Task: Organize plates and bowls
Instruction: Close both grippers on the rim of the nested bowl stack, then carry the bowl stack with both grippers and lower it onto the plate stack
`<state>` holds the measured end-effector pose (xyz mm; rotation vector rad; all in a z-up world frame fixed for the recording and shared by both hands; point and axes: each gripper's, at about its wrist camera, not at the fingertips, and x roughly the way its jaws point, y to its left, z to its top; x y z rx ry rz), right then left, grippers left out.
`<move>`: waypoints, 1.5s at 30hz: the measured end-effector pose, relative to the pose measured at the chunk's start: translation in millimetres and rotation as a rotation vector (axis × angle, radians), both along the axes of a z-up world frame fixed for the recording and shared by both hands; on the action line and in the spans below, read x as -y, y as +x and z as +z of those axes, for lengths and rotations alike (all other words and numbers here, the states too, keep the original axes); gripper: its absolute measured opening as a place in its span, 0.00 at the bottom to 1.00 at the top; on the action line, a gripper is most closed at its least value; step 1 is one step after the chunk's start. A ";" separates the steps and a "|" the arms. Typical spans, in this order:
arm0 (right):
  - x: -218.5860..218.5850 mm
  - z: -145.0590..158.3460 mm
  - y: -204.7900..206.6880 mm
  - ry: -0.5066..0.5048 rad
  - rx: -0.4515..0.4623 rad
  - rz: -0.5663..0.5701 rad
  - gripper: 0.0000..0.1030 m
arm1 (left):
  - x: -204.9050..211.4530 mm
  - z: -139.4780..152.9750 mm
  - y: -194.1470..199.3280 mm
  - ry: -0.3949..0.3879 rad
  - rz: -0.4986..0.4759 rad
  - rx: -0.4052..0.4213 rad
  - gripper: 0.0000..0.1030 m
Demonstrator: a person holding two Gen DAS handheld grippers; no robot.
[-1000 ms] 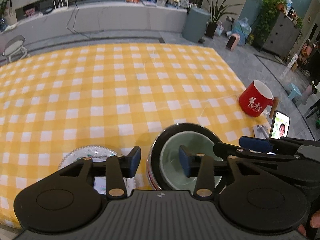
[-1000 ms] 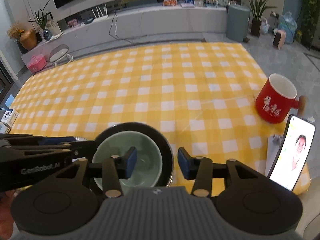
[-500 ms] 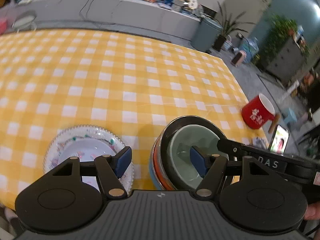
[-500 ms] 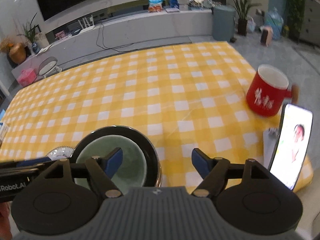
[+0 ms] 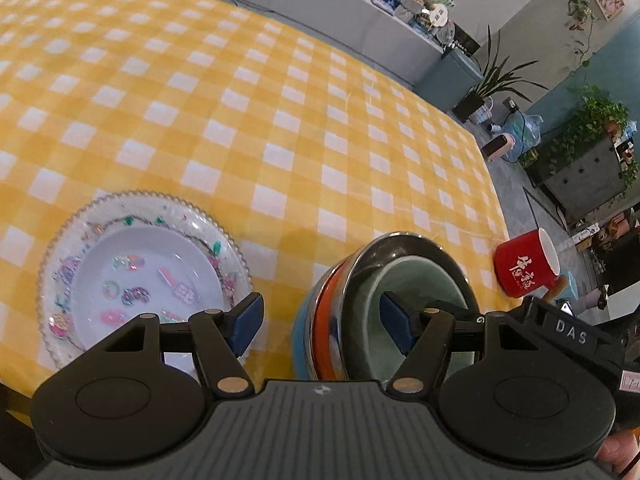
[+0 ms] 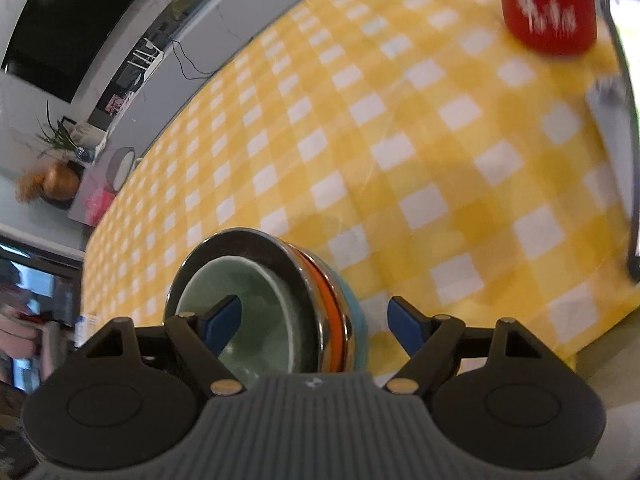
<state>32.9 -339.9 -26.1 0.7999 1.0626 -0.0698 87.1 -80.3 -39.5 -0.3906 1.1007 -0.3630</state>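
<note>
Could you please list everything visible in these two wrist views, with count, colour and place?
Bowl stack: one nested stack; pale green bowl innermost, then black, orange and light blue; near table edge, between both grippers.
Decorated plate: one, white with coloured patterns and beaded rim; left of the stack, apart from it.
Red mug: one, red with white characters, wooden handle; right of the stack, near the table's right edge.
Phone: one, screen lit, propped upright; right edge, blurred.
Tablecloth: one, yellow and white check; covers the table.
Left gripper: black with blue pads, open, straddling the stack's left wall.
Right gripper: black with blue pads, open, straddling the stack's right wall.
</note>
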 end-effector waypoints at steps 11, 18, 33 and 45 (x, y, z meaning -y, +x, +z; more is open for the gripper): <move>2.2 -15.3 6.8 0.064 -0.052 0.022 0.68 | 3.4 -13.1 0.9 -0.029 -0.034 -0.059 0.65; 1.1 -20.1 9.1 0.072 -0.061 0.028 0.63 | 3.8 -16.7 1.3 -0.039 -0.043 -0.095 0.51; -4.2 -17.3 7.2 0.013 -0.078 0.049 0.42 | 14.7 -13.5 0.8 0.048 -0.058 -0.075 0.45; -11.2 -5.0 6.4 0.028 -0.037 0.086 0.42 | 0.4 12.1 -5.0 0.059 -0.056 -0.035 0.45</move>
